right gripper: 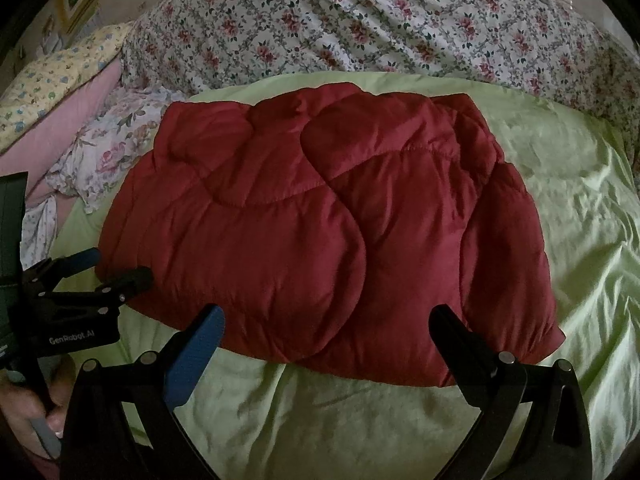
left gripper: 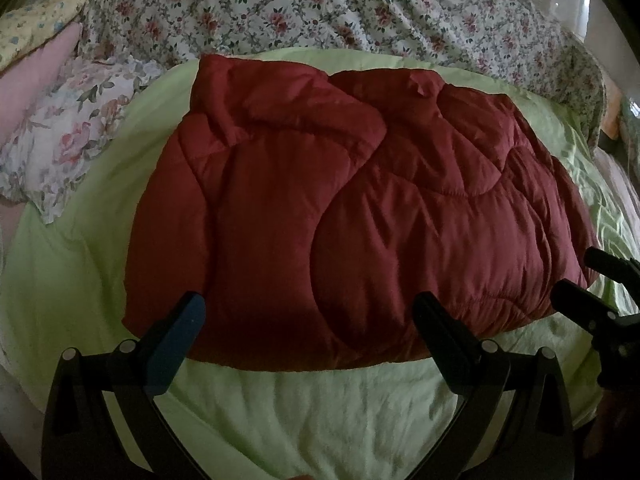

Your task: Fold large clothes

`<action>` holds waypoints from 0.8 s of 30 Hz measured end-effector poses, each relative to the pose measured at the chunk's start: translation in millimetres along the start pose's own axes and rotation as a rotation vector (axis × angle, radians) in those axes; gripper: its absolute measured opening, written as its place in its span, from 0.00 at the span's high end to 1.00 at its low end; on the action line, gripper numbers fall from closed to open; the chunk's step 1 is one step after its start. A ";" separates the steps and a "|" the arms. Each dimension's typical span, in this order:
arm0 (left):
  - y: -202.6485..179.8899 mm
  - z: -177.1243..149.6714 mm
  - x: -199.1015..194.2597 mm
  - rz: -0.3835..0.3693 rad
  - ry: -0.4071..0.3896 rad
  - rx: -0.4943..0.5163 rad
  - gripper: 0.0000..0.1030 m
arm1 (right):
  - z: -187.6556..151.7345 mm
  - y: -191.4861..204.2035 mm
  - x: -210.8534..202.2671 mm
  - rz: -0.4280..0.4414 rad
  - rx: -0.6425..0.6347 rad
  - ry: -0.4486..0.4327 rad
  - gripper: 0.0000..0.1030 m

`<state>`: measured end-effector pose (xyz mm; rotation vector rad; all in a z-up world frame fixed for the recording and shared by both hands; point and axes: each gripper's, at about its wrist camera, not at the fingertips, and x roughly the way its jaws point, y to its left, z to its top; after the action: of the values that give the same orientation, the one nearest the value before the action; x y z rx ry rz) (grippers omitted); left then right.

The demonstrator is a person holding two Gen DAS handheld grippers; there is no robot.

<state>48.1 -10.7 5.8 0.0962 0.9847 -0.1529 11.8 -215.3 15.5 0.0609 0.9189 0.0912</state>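
Item: red quilted jacket [left gripper: 352, 216], lying folded into a compact bundle on the light-green sheet [left gripper: 328, 408] of the bed, floral quilt [left gripper: 320, 8] behind, pillows at left. L gripper [left gripper: 310, 316] and R gripper [right gripper: 326, 328]: fingers spread wide, nothing pinched, both poised just short of the bundle's near hem, L toward its left part, R toward its right. Step, by judgement: late fold stage w/ sides apparently tucked in; next move likely calls for both to nip the near edge at matching pts and carry it over evenly, else puffy fill springs back.

"GenRobot.AI" on the left tool [right gripper: 120, 268]
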 end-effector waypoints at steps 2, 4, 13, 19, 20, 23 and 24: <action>-0.5 0.7 -0.4 -0.002 -0.004 0.003 0.00 | 1.0 0.2 0.1 0.002 0.002 -0.001 0.00; -1.4 1.7 -1.1 -0.001 -0.007 0.004 0.00 | 1.6 -0.9 0.1 0.003 0.002 -0.001 0.00; -4.0 3.3 -1.6 0.007 -0.014 0.005 0.00 | 3.2 -1.2 0.2 0.004 0.002 0.002 0.00; -3.2 6.5 -3.0 0.014 -0.022 0.009 0.00 | 5.8 -2.8 -0.4 0.003 0.000 -0.006 0.00; -2.9 6.6 -3.6 0.015 -0.024 0.009 0.00 | 6.4 -3.5 -0.9 0.003 0.000 -0.007 0.00; -2.7 7.8 -4.5 0.021 -0.027 0.007 0.00 | 8.4 -4.2 -2.4 0.003 0.002 -0.013 0.00; -2.5 7.9 -4.9 0.023 -0.028 0.007 0.00 | 9.1 -4.1 -3.0 0.003 0.002 -0.014 0.00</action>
<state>51.5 -13.9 14.2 0.1111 0.9548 -0.1362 17.4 -219.8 23.0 0.0648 0.9046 0.0927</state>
